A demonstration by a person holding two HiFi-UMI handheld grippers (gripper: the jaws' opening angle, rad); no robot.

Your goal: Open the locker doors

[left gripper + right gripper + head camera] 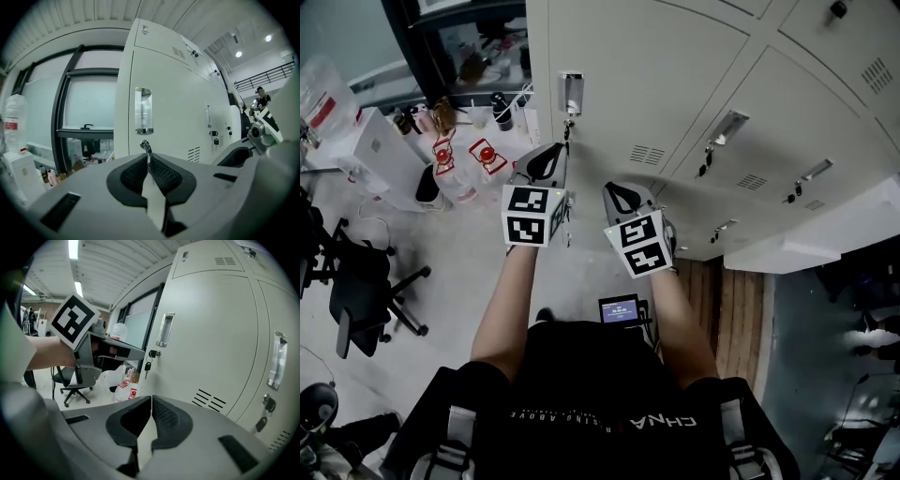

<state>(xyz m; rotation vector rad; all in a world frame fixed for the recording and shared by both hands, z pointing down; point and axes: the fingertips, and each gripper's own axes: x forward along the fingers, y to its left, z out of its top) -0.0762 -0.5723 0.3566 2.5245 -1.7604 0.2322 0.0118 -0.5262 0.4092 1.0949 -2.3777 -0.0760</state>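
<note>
Left gripper view: the left gripper [148, 158] is pressed shut, empty, facing the closed locker door [183, 117]; the right gripper [151, 401] likewise; stiff, light sheet steel, probably best pulled by its handle [143, 111].

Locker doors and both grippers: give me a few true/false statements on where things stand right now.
1. Every locker door in view is closed. True.
2. The left gripper is shut on the key. False: its jaws are together with nothing between them, and the key hangs free from the lock just ahead of them.
3. The right gripper has its jaws wide apart. False: they are together and empty.
4. The lock sits below the handle of the door that the left gripper faces. True.
</note>
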